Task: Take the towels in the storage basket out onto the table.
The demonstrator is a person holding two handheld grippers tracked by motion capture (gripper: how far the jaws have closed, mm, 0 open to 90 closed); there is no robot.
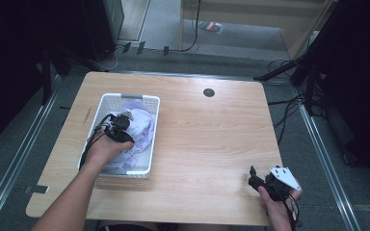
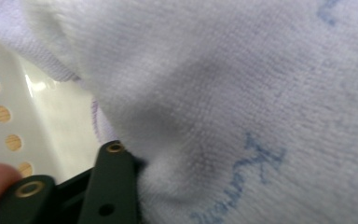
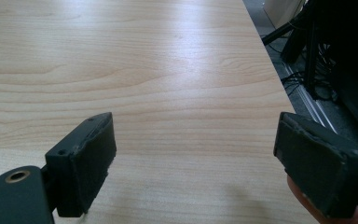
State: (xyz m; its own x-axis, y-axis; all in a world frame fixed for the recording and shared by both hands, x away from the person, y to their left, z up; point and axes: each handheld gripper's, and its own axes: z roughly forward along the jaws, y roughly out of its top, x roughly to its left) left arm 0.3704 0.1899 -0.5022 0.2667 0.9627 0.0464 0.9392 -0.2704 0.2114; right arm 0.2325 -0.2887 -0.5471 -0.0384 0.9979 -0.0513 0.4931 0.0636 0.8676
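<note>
The left gripper [image 1: 120, 126] is sunk into the white basket [image 1: 152, 126] at the worktop's [image 1: 207, 139] left, its jaws pinched on the pale towel [image 2: 242, 93] for lifting out, while the right gripper [image 1: 260, 182] is kept wide open, empty, aside.
</note>
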